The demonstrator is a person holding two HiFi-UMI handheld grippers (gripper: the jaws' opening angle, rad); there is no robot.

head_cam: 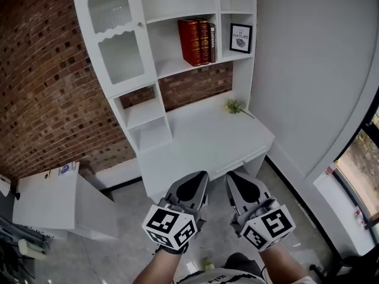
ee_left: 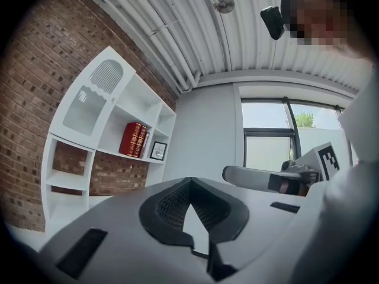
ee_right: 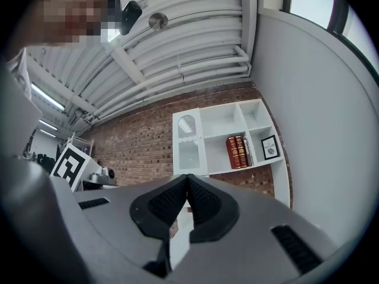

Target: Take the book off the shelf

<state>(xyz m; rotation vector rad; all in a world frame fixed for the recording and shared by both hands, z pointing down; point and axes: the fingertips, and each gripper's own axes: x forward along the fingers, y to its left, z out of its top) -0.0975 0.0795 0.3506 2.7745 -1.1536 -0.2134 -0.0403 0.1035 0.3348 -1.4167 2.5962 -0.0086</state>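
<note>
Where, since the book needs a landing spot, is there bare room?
The desk top is bare between the cubbies at its left and the small plant at its back right. The shelf is free left of the red books; they crowd its right end.

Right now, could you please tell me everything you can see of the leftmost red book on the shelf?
The leftmost red book is thick, hardbound by its look, with a dark red cover and what seem gold bands on its spine. It stands upright, spine outward, on the white shelf board, its right side against a second red book; its left side is free.
</note>
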